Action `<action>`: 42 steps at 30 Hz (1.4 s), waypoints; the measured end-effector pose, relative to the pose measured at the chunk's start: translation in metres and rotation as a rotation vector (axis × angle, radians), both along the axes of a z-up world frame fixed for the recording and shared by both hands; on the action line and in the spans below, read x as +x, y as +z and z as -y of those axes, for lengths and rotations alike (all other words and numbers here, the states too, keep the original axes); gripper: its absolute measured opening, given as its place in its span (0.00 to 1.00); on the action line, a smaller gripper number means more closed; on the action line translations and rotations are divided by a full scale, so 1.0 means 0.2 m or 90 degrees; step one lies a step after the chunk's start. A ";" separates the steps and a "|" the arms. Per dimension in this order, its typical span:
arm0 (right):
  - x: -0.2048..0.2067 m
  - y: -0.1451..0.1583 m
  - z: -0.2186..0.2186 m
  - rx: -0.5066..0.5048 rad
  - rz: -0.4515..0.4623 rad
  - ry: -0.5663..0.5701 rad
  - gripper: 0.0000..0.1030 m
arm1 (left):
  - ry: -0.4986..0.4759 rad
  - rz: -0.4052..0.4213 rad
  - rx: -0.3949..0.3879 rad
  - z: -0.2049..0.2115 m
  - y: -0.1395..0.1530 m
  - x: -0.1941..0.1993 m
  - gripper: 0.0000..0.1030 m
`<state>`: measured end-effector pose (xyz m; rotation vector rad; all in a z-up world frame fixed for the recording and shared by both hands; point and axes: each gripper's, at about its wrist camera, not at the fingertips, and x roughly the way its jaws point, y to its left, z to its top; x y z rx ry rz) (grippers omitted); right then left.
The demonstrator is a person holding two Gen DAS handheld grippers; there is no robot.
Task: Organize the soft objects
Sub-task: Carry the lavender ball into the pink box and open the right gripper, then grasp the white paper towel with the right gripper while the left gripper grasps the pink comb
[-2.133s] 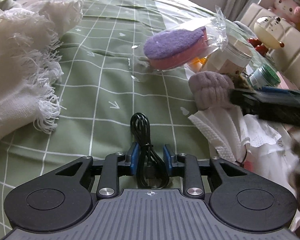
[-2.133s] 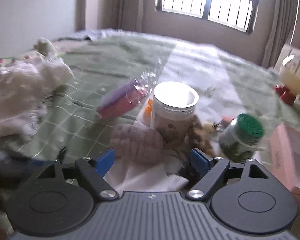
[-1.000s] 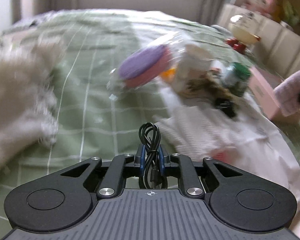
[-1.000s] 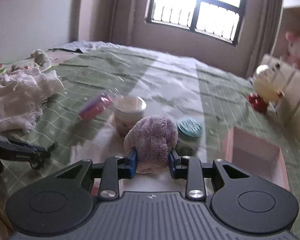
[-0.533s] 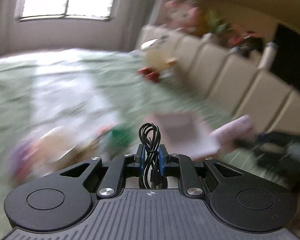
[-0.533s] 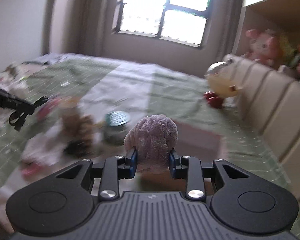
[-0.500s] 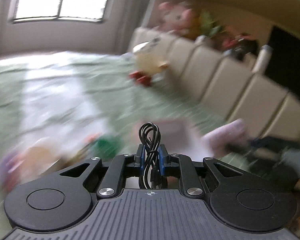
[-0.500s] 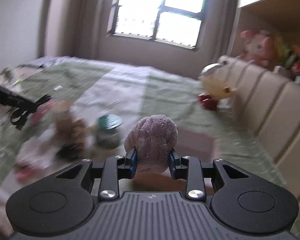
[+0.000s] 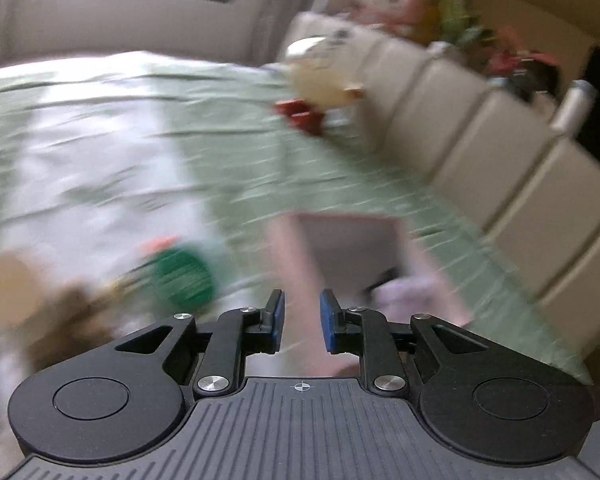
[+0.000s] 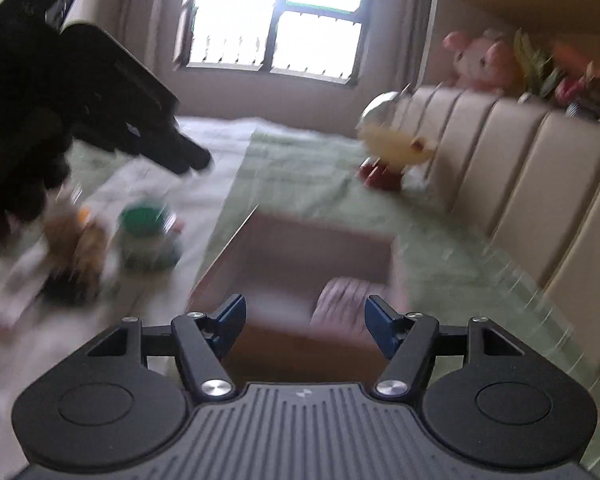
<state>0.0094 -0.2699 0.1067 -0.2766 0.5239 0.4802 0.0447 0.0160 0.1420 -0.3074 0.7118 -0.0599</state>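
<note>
A pink open box (image 10: pixel 292 248) sits on the green bed cover; it also shows in the left wrist view (image 9: pixel 296 256). A fluffy lilac soft item (image 10: pixel 342 300) lies inside the box at its near right corner, seen blurred in the left wrist view (image 9: pixel 412 292). My right gripper (image 10: pixel 305 322) is open and empty just above the box's near edge. My left gripper (image 9: pixel 302 318) is open and empty over the box's left wall. The left gripper body (image 10: pixel 100 112) shows at upper left in the right wrist view. Both views are motion-blurred.
A green-lidded jar (image 10: pixel 148 236) and a brown furry thing (image 10: pixel 76 252) stand left of the box on white cloth. A yellow toy (image 10: pixel 396 148) sits by the padded headboard (image 10: pixel 540 184). Plush toys (image 10: pixel 480 60) line the shelf above.
My right gripper has opened and let the lilac soft item fall into the pink box. My left gripper has opened and the black cable it held is no longer between its fingers.
</note>
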 end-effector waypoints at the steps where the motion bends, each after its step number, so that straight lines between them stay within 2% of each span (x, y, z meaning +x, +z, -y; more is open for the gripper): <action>1: -0.03 -0.04 -0.03 -0.001 -0.020 0.007 0.64 | 0.022 -0.006 0.005 -0.07 -0.02 -0.09 0.21; 4: -0.15 -0.08 -0.16 0.015 -0.076 0.048 0.64 | 0.098 -0.010 0.007 -0.31 -0.07 -0.39 0.21; 8: -0.26 -0.08 -0.44 0.017 -0.101 0.120 0.64 | 0.203 -0.027 -0.004 -0.59 -0.12 -0.76 0.21; 13: -0.31 -0.05 -0.87 0.034 -0.144 0.199 0.64 | 0.271 -0.038 -0.017 -0.77 -0.14 -1.06 0.21; 18: -0.25 -0.10 -1.31 0.062 -0.240 0.208 0.64 | 0.273 -0.048 -0.010 -0.80 -0.17 -1.19 0.21; 21: -0.27 -0.19 -1.52 0.017 -0.262 0.217 0.65 | 0.246 -0.054 -0.007 -0.78 -0.20 -1.22 0.21; 23: -0.30 -0.25 -1.62 -0.037 -0.251 0.233 0.64 | 0.232 -0.057 -0.010 -0.76 -0.22 -1.24 0.21; 25: -0.35 -0.28 -1.68 -0.094 -0.202 0.251 0.62 | 0.232 -0.062 -0.018 -0.77 -0.25 -1.25 0.21; 26: -0.38 -0.29 -1.70 -0.120 -0.178 0.261 0.51 | 0.236 -0.065 -0.026 -0.77 -0.26 -1.25 0.21; 27: -0.41 -0.29 -1.71 -0.141 -0.157 0.273 0.34 | 0.242 -0.067 -0.034 -0.78 -0.28 -1.26 0.21; 28: -0.43 -0.29 -1.71 -0.151 -0.145 0.286 0.26 | 0.246 -0.068 -0.040 -0.78 -0.29 -1.26 0.21; 29: -0.45 -0.27 -1.70 -0.154 -0.141 0.293 0.13 | 0.248 -0.070 -0.043 -0.78 -0.30 -1.26 0.21; 33: -0.42 -0.15 -1.61 -0.109 -0.137 0.290 0.09 | 0.246 -0.079 -0.045 -0.76 -0.32 -1.24 0.21; 35: -0.38 -0.05 -1.52 -0.058 -0.150 0.272 0.08 | 0.236 -0.081 -0.041 -0.73 -0.31 -1.23 0.21; 38: -0.29 0.10 -1.26 0.036 -0.167 0.228 0.08 | 0.208 -0.080 -0.028 -0.69 -0.31 -1.19 0.21; 40: -0.23 0.12 -1.09 0.056 -0.175 0.186 0.08 | 0.193 -0.087 -0.018 -0.65 -0.32 -1.15 0.21; 42: -0.17 0.09 -0.95 0.050 -0.194 0.146 0.08 | 0.176 -0.091 -0.013 -0.61 -0.32 -1.09 0.21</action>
